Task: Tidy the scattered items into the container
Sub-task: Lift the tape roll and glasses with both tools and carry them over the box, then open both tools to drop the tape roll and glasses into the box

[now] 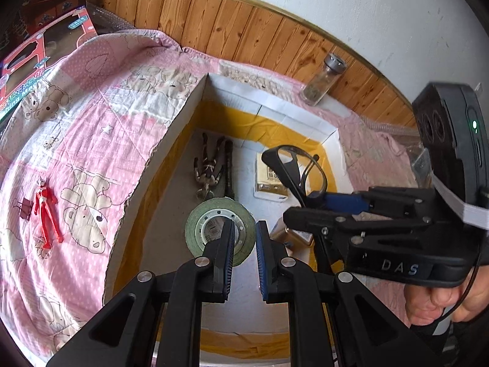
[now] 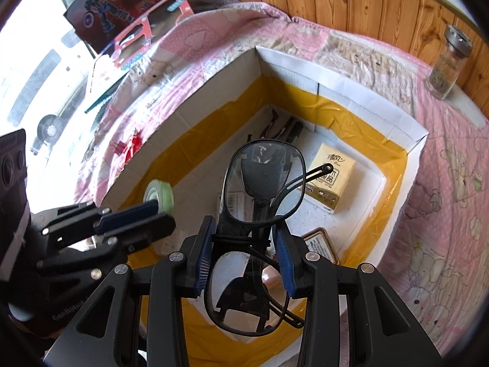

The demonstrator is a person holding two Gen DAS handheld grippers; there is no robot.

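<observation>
Here, the right claw (image 2: 244, 260) is gripping black glasses (image 2: 259, 223) at the bridge, holding them above the white box (image 1: 183, 113) sitting on the pink bed quilt (image 1: 91, 98). The left claw (image 1: 245, 250) is pinching a green tape roll (image 1: 220, 229) by its wall over the box floor. The glasses are looking light yet fragile, so the bridge is seeming the safest hold. Inside are lying a tissue pack (image 2: 334, 180), a dark figure (image 1: 209, 165) and a tin (image 2: 321, 244). A red figure (image 1: 45, 211) is waiting near the quilt's left edge; a jar (image 1: 324, 79) is standing by the wall.
</observation>
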